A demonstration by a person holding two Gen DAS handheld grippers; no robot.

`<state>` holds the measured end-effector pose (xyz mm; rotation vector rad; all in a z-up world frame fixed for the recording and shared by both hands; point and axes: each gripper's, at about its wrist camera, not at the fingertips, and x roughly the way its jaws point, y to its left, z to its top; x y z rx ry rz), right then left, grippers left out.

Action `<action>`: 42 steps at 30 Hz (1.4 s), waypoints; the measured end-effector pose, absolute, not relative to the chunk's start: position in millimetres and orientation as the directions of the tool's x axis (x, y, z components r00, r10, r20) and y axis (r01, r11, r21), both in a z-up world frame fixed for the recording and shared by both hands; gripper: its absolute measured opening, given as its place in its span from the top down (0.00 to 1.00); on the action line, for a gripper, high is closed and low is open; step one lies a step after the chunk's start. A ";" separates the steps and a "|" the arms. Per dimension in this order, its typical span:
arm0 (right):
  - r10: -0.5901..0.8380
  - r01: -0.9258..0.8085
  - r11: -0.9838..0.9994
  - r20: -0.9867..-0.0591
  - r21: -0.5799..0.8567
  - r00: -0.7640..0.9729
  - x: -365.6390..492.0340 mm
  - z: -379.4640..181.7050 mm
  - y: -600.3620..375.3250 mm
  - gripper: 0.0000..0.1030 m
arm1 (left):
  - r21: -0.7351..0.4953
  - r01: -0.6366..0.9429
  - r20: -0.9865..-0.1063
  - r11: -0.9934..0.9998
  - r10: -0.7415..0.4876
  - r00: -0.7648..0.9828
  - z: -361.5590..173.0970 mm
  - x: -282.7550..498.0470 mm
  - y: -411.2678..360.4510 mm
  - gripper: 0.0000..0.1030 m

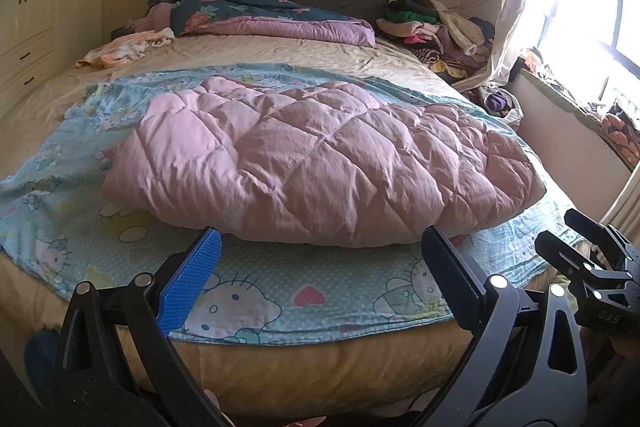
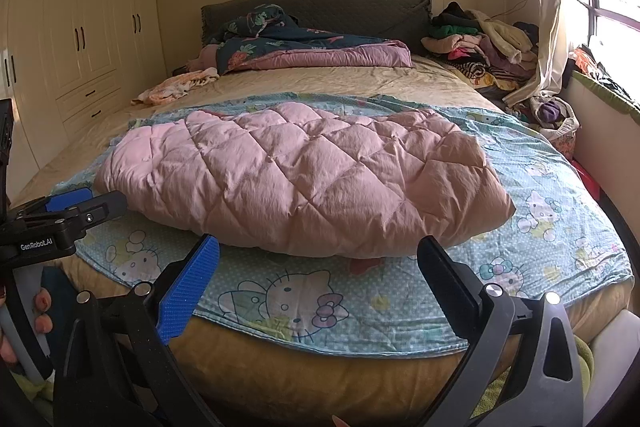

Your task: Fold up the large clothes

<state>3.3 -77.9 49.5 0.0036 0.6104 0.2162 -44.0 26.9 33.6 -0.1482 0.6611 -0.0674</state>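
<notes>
A pink quilted coat (image 1: 320, 163) lies folded on a blue cartoon sheet (image 1: 280, 291) across the bed (image 1: 280, 47). Left tongs (image 1: 320, 267) and right tongs (image 2: 320, 267) hover apart, empty, near its front edge.

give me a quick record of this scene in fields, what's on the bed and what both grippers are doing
garment: pink quilted coat, lying in a puffy bundle near the foot of the bed
under it: light blue cartoon-cat sheet, spread flat
left gripper: open, holding nothing, short of the coat
right gripper: open, holding nothing, short of the coat
head of bed: dark floral quilt with a purple side, bunched up
right of bed: pile of clothes
left wall: cream wardrobe
task state: no hold on the coat yet
</notes>
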 end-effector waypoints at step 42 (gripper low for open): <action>0.084 -0.022 0.993 -0.573 0.114 0.815 2.7 46.3 -142.0 0.04 | -0.120 -0.112 -0.668 0.986 0.003 0.744 26.3 -35.2 56.0 0.09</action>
